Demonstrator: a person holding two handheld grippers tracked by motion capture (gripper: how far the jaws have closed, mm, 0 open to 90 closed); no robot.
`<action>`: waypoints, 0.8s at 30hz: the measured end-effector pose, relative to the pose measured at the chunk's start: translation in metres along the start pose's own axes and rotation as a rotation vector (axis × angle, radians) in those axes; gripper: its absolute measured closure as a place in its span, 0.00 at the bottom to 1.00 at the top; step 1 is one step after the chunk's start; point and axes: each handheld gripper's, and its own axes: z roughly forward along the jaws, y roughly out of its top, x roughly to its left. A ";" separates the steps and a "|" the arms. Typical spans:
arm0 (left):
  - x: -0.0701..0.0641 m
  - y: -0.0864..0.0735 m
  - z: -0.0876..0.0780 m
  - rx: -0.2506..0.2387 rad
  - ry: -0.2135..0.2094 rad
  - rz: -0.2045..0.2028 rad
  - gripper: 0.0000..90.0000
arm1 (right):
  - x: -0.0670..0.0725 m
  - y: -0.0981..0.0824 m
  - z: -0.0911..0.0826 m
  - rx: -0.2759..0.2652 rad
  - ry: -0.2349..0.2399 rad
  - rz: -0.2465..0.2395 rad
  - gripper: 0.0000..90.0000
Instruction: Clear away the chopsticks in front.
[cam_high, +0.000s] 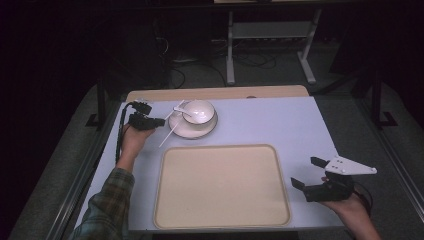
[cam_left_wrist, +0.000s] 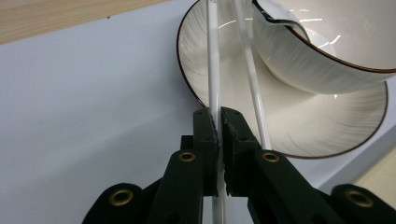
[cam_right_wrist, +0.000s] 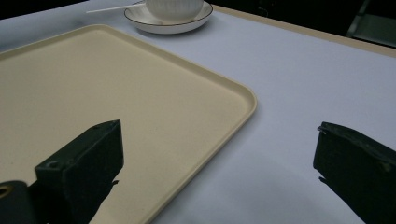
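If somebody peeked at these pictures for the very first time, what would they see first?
Probably the big beige tray lying bare in the middle of the table, near the person. Next, the white bowl with a spoon in it, standing on a plate at the far left. There the left gripper pinches one white chopstick between its fingers, while the right gripper waits open beside the tray's right edge.

The room is dark, with the light falling mostly on the table (cam_high: 280, 125), whose pale lavender-grey top shows a strip of light wood along its far edge. Beyond it stands a white metal frame (cam_high: 270, 42) on two legs, with black cables (cam_high: 250, 60) trailing over the grey carpeted floor (cam_high: 60, 165). Dark rails run along both sides of the table.
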 end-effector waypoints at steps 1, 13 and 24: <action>0.000 -0.001 -0.003 -0.002 0.001 -0.002 0.94 | 0.000 0.000 0.000 0.000 0.000 0.001 0.01; -0.004 -0.022 -0.030 -0.004 -0.013 0.012 0.94 | 0.001 0.001 0.000 -0.002 0.000 0.000 0.01; -0.009 -0.041 -0.050 0.004 -0.027 0.014 0.94 | 0.001 0.001 -0.001 -0.005 -0.001 -0.003 0.01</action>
